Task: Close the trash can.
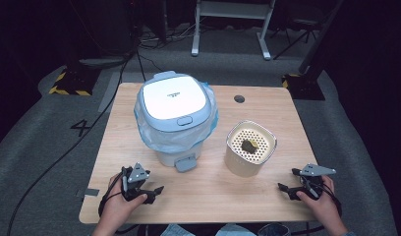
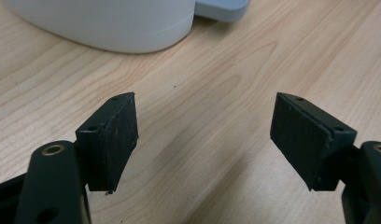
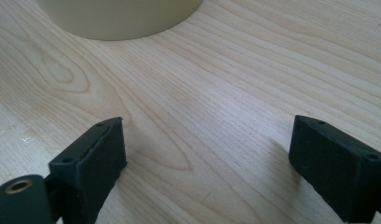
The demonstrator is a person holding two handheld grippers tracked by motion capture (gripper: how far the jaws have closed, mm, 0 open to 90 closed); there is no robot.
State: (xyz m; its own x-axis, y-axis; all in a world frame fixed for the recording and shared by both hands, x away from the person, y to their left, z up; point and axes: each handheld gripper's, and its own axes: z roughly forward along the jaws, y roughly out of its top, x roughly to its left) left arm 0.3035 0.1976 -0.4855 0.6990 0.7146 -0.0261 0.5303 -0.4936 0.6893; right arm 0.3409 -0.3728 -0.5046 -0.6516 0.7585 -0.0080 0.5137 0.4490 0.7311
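Both tools released, resting near the table's front edge.
Left tool lies just below-left of the lidded bin; right tool sits below-right of the beige strainer cup.

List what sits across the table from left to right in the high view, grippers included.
left gripper → white pedal bin with a plastic liner → cream container with a perforated insert and a dark lump on it → right gripper
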